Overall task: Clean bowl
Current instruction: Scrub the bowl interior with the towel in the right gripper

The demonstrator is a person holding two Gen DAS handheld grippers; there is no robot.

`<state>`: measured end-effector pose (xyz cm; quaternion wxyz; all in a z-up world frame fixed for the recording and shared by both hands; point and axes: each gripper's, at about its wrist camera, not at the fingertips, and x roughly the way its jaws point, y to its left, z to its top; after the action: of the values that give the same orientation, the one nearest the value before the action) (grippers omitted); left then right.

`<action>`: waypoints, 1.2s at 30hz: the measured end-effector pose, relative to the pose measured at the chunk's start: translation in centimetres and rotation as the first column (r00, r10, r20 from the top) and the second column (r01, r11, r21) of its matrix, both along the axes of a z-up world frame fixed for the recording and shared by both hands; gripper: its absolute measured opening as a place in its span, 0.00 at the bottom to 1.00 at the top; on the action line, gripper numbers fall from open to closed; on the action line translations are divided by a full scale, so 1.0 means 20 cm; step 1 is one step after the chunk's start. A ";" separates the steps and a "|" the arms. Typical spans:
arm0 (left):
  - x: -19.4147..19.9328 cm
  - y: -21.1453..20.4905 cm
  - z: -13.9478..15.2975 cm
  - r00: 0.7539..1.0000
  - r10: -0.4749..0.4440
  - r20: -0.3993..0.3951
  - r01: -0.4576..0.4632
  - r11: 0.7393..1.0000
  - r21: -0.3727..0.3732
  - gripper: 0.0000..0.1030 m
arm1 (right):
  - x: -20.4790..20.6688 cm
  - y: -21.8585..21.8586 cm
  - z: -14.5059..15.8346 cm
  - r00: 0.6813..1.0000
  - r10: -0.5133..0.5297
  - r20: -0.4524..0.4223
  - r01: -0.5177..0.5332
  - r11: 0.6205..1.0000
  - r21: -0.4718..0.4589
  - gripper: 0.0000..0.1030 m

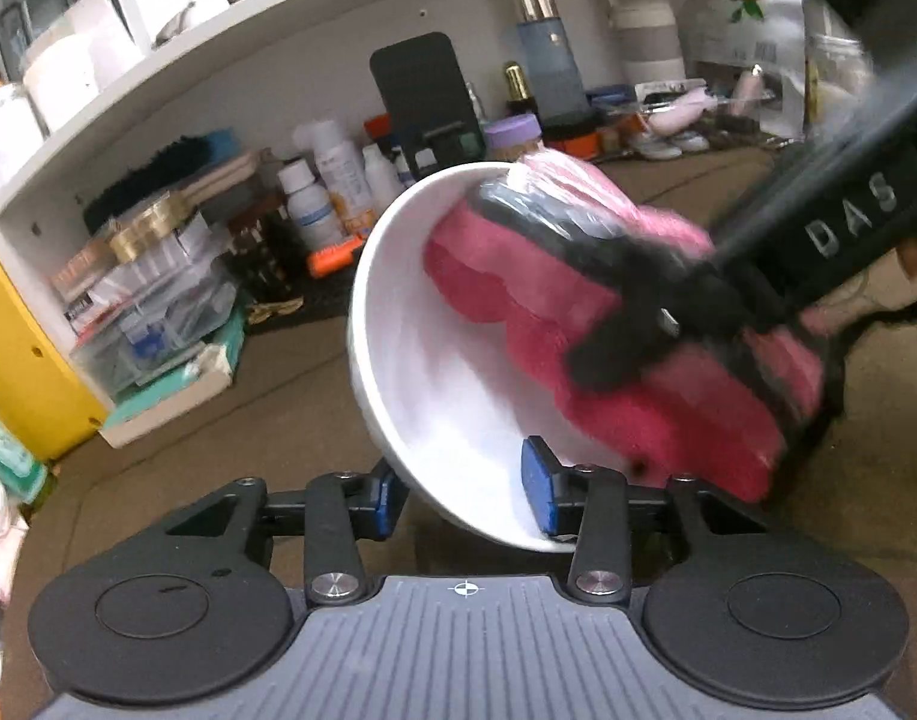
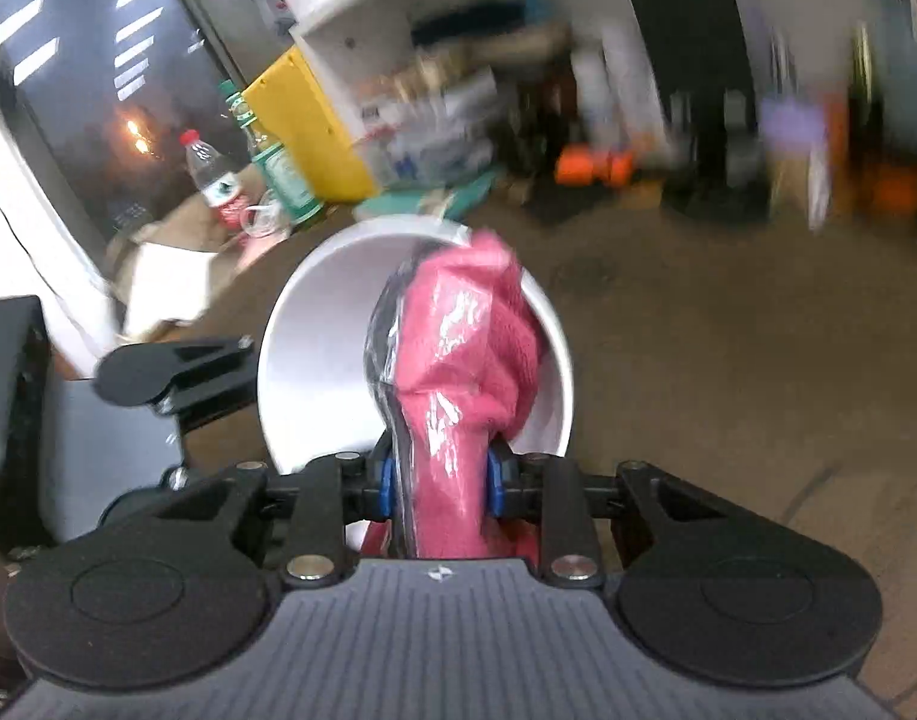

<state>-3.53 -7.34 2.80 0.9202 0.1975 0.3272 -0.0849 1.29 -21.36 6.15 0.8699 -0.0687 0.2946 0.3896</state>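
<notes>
A white bowl (image 1: pixel 452 396) is tilted on its side, its opening facing right. My left gripper (image 1: pixel 467 495) is shut on its lower rim, one blue pad inside and one outside. My right gripper (image 2: pixel 440 486) is shut on a pink cloth (image 2: pixel 467 360) partly wrapped in clear plastic. The cloth is pressed inside the bowl (image 2: pixel 320 354). In the left wrist view the cloth (image 1: pixel 578 324) fills the right half of the bowl, with the right gripper (image 1: pixel 668 312) blurred over it.
A white shelf (image 1: pixel 218 60) behind holds bottles, boxes and a black stand (image 1: pixel 422 96). A yellow panel (image 1: pixel 20 360) stands left. The surface below is brown cloth (image 2: pixel 728 360). Plastic bottles (image 2: pixel 218 174) stand at the far left in the right wrist view.
</notes>
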 end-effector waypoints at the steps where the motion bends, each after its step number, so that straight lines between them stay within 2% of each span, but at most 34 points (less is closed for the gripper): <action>1: 0.01 0.00 0.00 1.000 0.004 -0.003 -0.005 1.000 -0.007 0.43 | -0.03 0.02 0.01 0.999 0.010 0.053 -0.009 0.999 -0.033 0.27; 2: 0.02 0.02 0.01 1.000 0.017 -0.014 -0.018 1.000 -0.024 0.44 | -0.07 0.05 0.01 0.993 0.037 0.113 -0.028 0.996 -0.082 0.28; 3: 0.04 0.03 0.01 0.999 0.034 -0.024 -0.035 0.999 -0.035 0.44 | -0.12 0.08 0.02 0.984 0.064 0.165 -0.043 0.991 -0.130 0.34; 6: 0.05 0.05 0.01 0.999 0.045 -0.025 -0.047 0.997 -0.063 0.46 | -0.22 0.11 -0.06 0.969 0.067 0.238 -0.014 0.976 -0.219 0.53; 7: 0.05 0.06 0.01 0.999 0.049 -0.025 -0.050 0.996 -0.073 0.46 | -0.27 0.10 -0.12 0.952 0.048 0.302 0.019 0.976 -0.218 0.57; 8: 0.04 0.06 0.01 0.998 0.050 -0.026 -0.052 0.995 -0.085 0.48 | -0.32 0.09 -0.17 0.933 0.030 0.358 0.051 0.976 -0.213 0.73; 9: 0.04 0.07 0.00 0.998 0.050 -0.027 -0.052 0.995 -0.091 0.50 | -0.34 0.08 -0.18 0.927 0.009 0.374 0.068 0.979 -0.192 0.77; 10: 0.03 0.07 0.00 0.998 0.051 -0.025 -0.053 0.995 -0.086 0.50 | -0.36 0.06 -0.19 0.924 -0.014 0.383 0.081 0.984 -0.161 0.75; 11: 0.03 0.07 0.00 0.998 0.052 -0.023 -0.054 0.995 -0.080 0.51 | -0.35 0.00 -0.19 0.944 -0.038 0.327 0.061 0.996 -0.060 0.66; 12: 0.02 0.07 -0.01 0.998 0.053 -0.021 -0.055 0.996 -0.075 0.54 | -0.30 -0.07 -0.18 0.980 -0.015 0.198 0.001 0.998 0.070 0.60; 13: 0.02 0.07 -0.01 0.998 0.055 -0.020 -0.057 0.996 -0.069 0.54 | -0.24 -0.14 -0.17 0.997 0.025 0.077 -0.040 0.979 0.198 0.59; 14: 0.02 0.08 -0.01 0.998 0.061 -0.020 -0.062 0.996 -0.058 0.54 | -0.21 -0.18 -0.17 0.997 0.071 0.012 -0.071 0.958 0.278 0.57; 15: 0.02 0.09 -0.01 0.998 0.066 -0.021 -0.067 0.997 -0.047 0.54 | -0.18 -0.22 -0.17 0.990 0.133 -0.056 -0.103 0.924 0.367 0.59; 16: 0.02 0.10 -0.01 0.997 0.072 -0.021 -0.073 0.997 -0.036 0.55 | -0.13 -0.27 -0.18 0.954 0.263 -0.147 -0.158 0.852 0.499 0.62; 17: 0.02 0.11 -0.01 0.997 0.080 -0.023 -0.081 0.996 -0.033 0.55 | -0.10 -0.29 -0.19 0.930 0.322 -0.178 -0.175 0.812 0.556 0.67; 18: 0.02 0.13 0.00 0.996 0.088 -0.025 -0.089 0.996 -0.031 0.55 | -0.09 -0.30 -0.19 0.916 0.352 -0.193 -0.179 0.789 0.588 0.70; 19: 0.03 0.14 0.00 0.995 0.096 -0.027 -0.097 0.995 -0.029 0.55 | -0.07 -0.32 -0.18 0.885 0.410 -0.219 -0.186 0.744 0.642 0.70; 20: 0.03 0.15 0.00 0.994 0.101 -0.028 -0.102 0.994 -0.027 0.55 | -0.07 -0.34 -0.17 0.895 0.393 -0.209 -0.176 0.743 0.646 0.71; 21: 0.03 0.16 0.00 0.994 0.106 -0.029 -0.106 0.994 -0.024 0.55 | -0.07 -0.34 -0.16 0.903 0.375 -0.211 -0.164 0.753 0.637 0.73; 23: 0.03 0.16 0.00 0.994 0.107 -0.026 -0.107 0.994 -0.019 0.55 | -0.05 -0.35 -0.15 0.932 0.264 -0.248 -0.080 0.817 0.571 0.70; 25: 0.02 0.14 0.00 0.995 0.102 -0.021 -0.103 0.995 -0.009 0.55 | -0.03 -0.33 -0.18 0.916 0.265 -0.300 -0.043 0.810 0.585 0.70; 26: 0.02 0.13 0.00 0.995 0.102 -0.019 -0.102 0.995 -0.007 0.55 | -0.03 -0.31 -0.21 0.915 0.241 -0.323 -0.014 0.821 0.571 0.68; 27: 0.02 0.13 0.00 0.995 0.102 -0.017 -0.102 0.995 -0.006 0.55 | -0.04 -0.29 -0.21 0.934 0.189 -0.304 -0.001 0.850 0.527 0.64; 28: 0.02 0.13 0.00 0.995 0.103 -0.018 -0.103 0.995 -0.008 0.55 | -0.08 -0.28 -0.21 0.953 0.155 -0.261 -0.007 0.871 0.491 0.65; 29: 0.02 0.13 0.00 0.994 0.105 -0.020 -0.105 0.994 -0.010 0.55 | -0.16 -0.25 -0.18 0.989 0.080 -0.125 -0.024 0.917 0.398 0.65; 30: 0.02 0.13 0.00 0.994 0.107 -0.021 -0.107 0.994 -0.013 0.55 | -0.22 -0.23 -0.16 0.998 0.055 -0.031 -0.042 0.939 0.342 0.65; 31: 0.02 0.12 0.00 0.994 0.106 -0.023 -0.106 0.994 -0.011 0.55 | -0.36 -0.18 -0.11 0.984 0.047 0.172 -0.082 0.975 0.204 0.64; 33: 0.03 0.12 0.00 0.995 0.102 -0.022 -0.102 0.995 -0.001 0.55 | -0.50 -0.11 -0.08 0.941 0.067 0.331 -0.086 0.995 0.043 0.64; 34: 0.03 0.12 0.00 0.995 0.102 -0.022 -0.102 0.995 0.000 0.56 | -0.54 -0.08 -0.07 0.928 0.088 0.363 -0.098 0.995 0.011 0.64; 35: 0.03 0.11 0.00 0.995 0.102 -0.023 -0.102 0.995 0.001 0.56 | -0.63 -0.04 -0.06 0.890 0.153 0.429 -0.140 0.988 -0.063 0.62; 36: 0.03 0.11 0.00 0.995 0.102 -0.024 -0.102 0.995 0.003 0.56 | -0.64 -0.02 -0.06 0.886 0.163 0.433 -0.142 0.987 -0.082 0.62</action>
<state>-2.91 -5.19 2.85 0.9192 0.1804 0.3478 -0.0400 -11.48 -21.67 4.91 0.8786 -0.1986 0.0941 0.4240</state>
